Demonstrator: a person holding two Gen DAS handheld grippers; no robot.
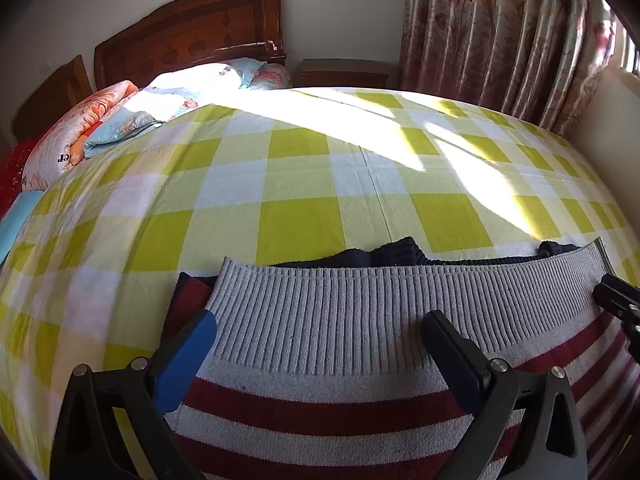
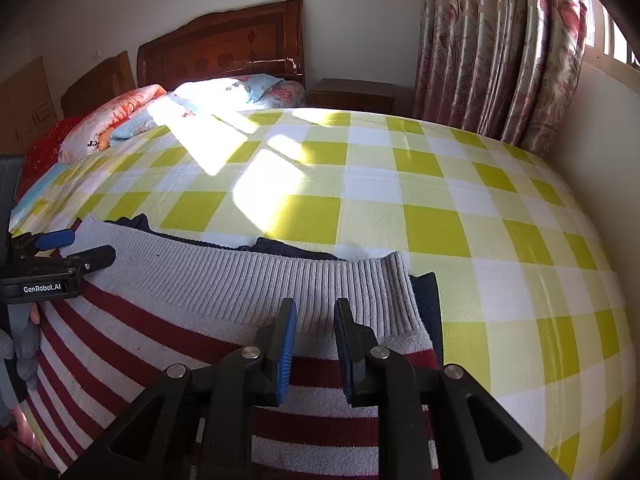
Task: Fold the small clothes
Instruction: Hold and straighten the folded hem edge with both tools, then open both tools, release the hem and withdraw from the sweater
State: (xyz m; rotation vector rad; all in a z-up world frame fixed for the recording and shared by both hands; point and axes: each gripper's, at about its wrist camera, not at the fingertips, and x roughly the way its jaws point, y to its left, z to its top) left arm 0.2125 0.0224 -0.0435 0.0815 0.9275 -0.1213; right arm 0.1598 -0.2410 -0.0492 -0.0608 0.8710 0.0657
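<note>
A red-and-white striped sweater [image 1: 320, 408] [image 2: 160, 344] with a wide grey ribbed hem [image 1: 360, 312] [image 2: 248, 280] lies flat on the green checked bed sheet [image 1: 296, 184] [image 2: 440, 208]. Dark navy knit [image 1: 396, 250] [image 2: 280, 248] peeks out beyond the hem. My left gripper [image 1: 320, 332] [image 2: 86, 248] hovers over the hem's left part, jaws wide open with nothing between them. My right gripper [image 2: 315, 320] [image 1: 616, 300] sits over the hem near its right end. Its jaws stand a narrow gap apart, and the flat hem shows through the gap, unpinched.
Folded floral quilts and pillows [image 1: 120, 120] [image 2: 132, 112] are piled by the wooden headboard [image 1: 192, 40] [image 2: 224, 44]. A nightstand [image 1: 344, 74] and curtains [image 1: 500, 40] stand beyond the bed. A gloved hand [image 2: 24, 344] shows at the left edge.
</note>
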